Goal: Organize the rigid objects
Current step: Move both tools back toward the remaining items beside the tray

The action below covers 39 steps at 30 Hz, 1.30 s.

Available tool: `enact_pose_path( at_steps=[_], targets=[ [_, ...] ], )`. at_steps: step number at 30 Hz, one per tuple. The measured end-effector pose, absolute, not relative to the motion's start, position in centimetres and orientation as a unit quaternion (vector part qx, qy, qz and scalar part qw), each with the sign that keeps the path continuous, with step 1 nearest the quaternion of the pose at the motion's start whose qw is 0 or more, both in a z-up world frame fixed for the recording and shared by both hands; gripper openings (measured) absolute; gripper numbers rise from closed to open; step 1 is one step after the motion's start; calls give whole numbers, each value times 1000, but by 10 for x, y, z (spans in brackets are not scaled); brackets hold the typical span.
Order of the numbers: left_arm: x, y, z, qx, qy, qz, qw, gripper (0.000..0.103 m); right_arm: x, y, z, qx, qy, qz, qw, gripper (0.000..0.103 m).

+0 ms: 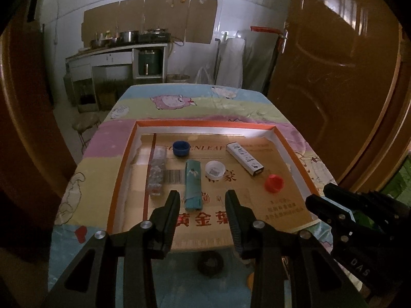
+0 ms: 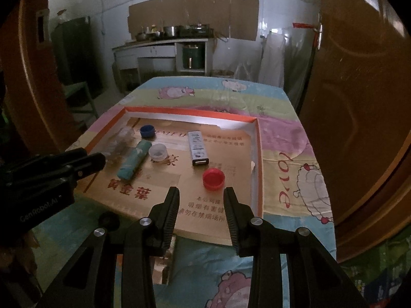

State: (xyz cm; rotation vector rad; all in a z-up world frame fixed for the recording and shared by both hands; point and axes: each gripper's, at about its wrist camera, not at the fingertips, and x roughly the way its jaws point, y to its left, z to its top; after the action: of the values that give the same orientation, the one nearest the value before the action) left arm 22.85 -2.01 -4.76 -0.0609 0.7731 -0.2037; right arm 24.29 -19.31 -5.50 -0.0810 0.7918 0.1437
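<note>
1. The left gripper (image 1: 203,197) stands partly open with nothing between its jaws; the right gripper (image 2: 201,195) likewise, holding nothing.
2. Both hover over the near edge of a shallow cardboard tray (image 1: 120,169) on a cartoon-print tablecloth (image 1: 179,102); a kitchen counter (image 1: 115,51) and a brown door (image 1: 334,64) stand beyond.
3. A teal box (image 1: 193,184) lies just ahead of the left jaws. A red cap (image 2: 213,178) lies just ahead of the right jaws.
4. Farther in lie a white cap (image 1: 215,169), a blue cap (image 1: 181,148), a white box (image 1: 245,158) and a clear box (image 1: 156,177).
</note>
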Motion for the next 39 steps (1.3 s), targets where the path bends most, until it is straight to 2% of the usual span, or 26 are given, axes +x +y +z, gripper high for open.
enact_pose_path(
  at_steps=[18,39],
  targets=[
    [193,-10,-45,-36,369,-103,923,36,209,-183,-45,-48,374,74,923,37],
    [171,-21,-89,-18,413,-144,899,36,187,-177,-96,-38,423,88,901,37]
  ],
)
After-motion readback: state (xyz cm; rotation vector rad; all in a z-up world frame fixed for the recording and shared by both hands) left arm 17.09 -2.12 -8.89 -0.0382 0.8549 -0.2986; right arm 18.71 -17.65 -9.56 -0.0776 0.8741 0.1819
